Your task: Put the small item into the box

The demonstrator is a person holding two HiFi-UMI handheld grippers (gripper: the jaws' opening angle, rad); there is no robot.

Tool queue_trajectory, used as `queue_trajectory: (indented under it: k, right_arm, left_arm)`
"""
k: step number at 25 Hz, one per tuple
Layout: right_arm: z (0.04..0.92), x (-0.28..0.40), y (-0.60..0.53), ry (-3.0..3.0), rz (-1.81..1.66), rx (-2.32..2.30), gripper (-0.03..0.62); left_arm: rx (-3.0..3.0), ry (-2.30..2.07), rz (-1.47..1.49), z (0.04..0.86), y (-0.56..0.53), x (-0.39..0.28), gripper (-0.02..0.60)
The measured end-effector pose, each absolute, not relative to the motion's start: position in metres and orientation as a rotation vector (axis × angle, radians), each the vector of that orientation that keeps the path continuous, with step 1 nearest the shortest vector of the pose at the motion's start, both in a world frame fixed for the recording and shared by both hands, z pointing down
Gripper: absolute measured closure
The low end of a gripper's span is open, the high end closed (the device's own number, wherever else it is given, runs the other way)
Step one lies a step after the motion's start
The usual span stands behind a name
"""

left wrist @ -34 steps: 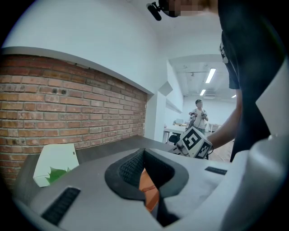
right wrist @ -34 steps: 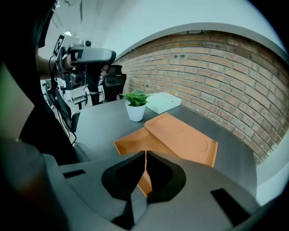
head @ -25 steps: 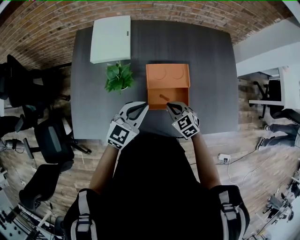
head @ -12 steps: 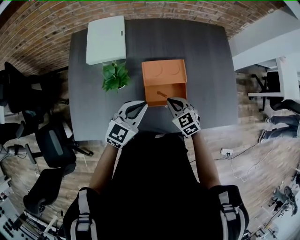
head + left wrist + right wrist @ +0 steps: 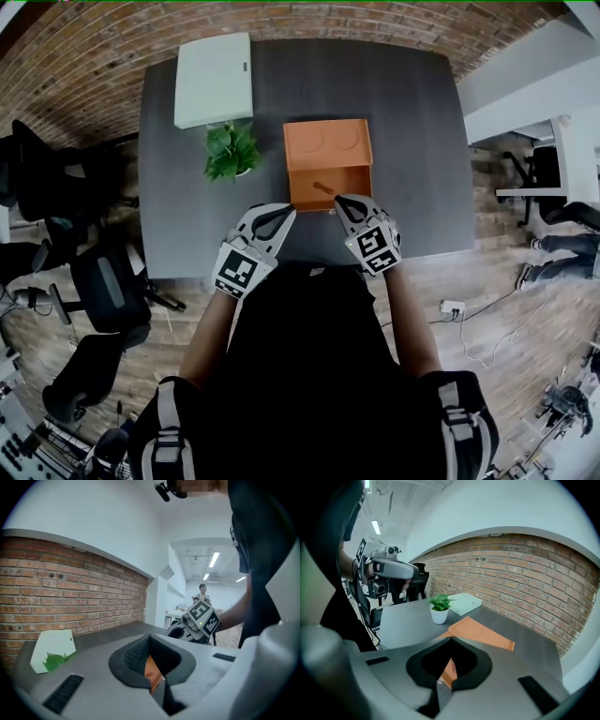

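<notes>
Keeping our left gripper [image 5: 288, 213] and right gripper [image 5: 340, 203] shut, empty and unmoved at the near edge of the box [image 5: 304, 187], we judge the item [image 5: 324, 187] inside it already delivered.

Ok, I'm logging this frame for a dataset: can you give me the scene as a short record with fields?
box: orange box, open, lid folded back, on dark table
small item: brown, stick-like, lying inside box
left gripper: shut, empty, short of box
right gripper: shut, empty, at box's front edge
nearby: potted plant, white case
</notes>
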State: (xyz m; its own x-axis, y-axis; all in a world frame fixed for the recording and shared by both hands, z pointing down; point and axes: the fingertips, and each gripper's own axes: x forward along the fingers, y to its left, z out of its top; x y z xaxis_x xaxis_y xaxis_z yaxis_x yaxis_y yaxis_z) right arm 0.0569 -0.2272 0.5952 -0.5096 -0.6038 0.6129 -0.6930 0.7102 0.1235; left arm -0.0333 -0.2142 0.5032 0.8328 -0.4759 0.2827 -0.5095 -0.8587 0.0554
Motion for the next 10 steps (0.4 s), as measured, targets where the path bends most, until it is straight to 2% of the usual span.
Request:
queue_trajectory:
  k: [10]
  right_arm:
    - [0.593, 0.064, -0.222, -2.269, 0.184, 0.981, 0.569]
  left_arm:
    - [2.883, -0.797, 0.379, 0.502, -0.209, -0.026, 0.558]
